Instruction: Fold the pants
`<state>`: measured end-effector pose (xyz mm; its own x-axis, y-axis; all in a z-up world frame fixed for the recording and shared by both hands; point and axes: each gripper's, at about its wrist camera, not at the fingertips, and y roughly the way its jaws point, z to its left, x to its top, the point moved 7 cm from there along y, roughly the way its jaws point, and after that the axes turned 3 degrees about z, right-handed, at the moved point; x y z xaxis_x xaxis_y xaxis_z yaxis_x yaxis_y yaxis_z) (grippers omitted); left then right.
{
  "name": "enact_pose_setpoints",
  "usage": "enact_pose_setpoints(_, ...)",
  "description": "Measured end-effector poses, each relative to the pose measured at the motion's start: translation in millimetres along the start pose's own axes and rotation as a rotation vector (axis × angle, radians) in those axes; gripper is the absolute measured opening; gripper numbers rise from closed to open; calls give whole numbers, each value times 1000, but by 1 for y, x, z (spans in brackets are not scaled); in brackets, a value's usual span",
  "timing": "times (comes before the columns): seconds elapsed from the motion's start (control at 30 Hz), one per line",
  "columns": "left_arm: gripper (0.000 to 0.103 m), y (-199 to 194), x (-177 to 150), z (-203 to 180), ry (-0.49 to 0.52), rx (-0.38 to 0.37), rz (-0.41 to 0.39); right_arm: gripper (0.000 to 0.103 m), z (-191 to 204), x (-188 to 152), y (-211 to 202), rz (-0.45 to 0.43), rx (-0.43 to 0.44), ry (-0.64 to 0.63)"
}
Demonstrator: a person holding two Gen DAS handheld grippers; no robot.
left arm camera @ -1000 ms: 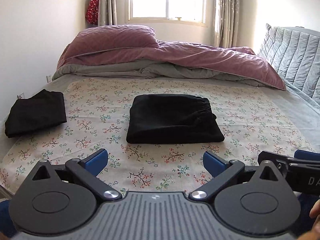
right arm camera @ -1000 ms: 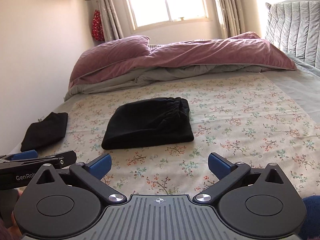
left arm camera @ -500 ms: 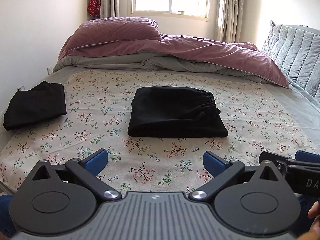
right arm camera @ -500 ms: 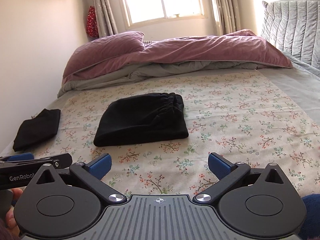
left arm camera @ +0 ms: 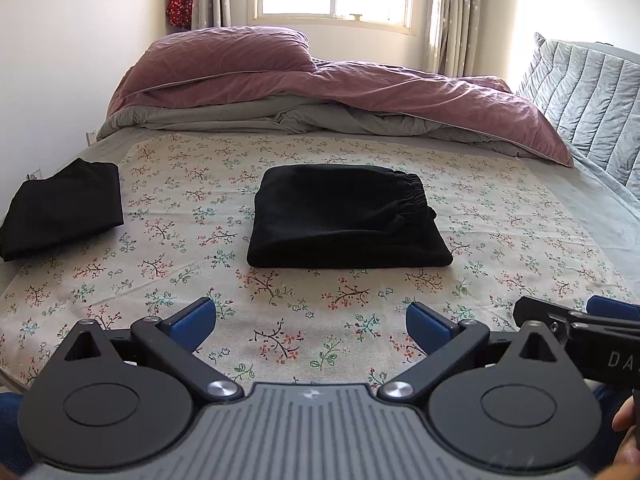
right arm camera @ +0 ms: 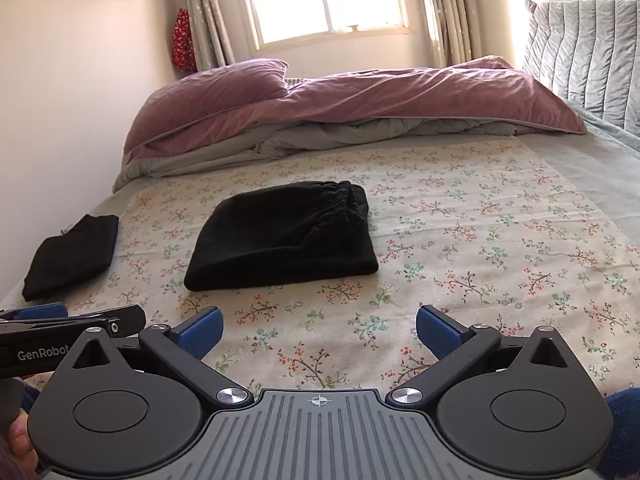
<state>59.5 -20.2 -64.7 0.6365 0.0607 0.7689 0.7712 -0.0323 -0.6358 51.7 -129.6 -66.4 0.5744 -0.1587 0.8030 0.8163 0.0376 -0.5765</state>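
Observation:
Black pants (left arm camera: 346,216) lie folded into a thick rectangle on the floral sheet (left arm camera: 280,304) in the middle of the bed, elastic waistband to the right. They also show in the right wrist view (right arm camera: 284,236). My left gripper (left arm camera: 310,320) is open and empty, held above the sheet's near edge, well short of the pants. My right gripper (right arm camera: 318,330) is open and empty, beside the left one and just as far back. Each gripper shows at the edge of the other's view.
A second folded black garment (left arm camera: 60,210) lies at the bed's left edge, also in the right wrist view (right arm camera: 72,254). A mauve duvet and pillow (left arm camera: 320,84) are heaped at the far end. A grey quilted headboard (left arm camera: 592,92) stands on the right.
Both grippers have drawn slightly back and tilted, so the pants sit a little farther off. The pants have not moved. Both grippers stay open.

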Motion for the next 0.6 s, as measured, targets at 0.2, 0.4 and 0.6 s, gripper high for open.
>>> enact_pose_setpoints(0.2,103,-1,0,1,-3,-1,2,103,-1,-1,1,3,-7,2)
enact_pose_setpoints(0.4,103,-2,1,-1,5,-5,-4,103,1,-1,-1,-4,-10,-6)
enact_pose_setpoints(0.6,103,-2,2,-1,6,-6,-6,103,2,-1,-2,-9,-12,-13)
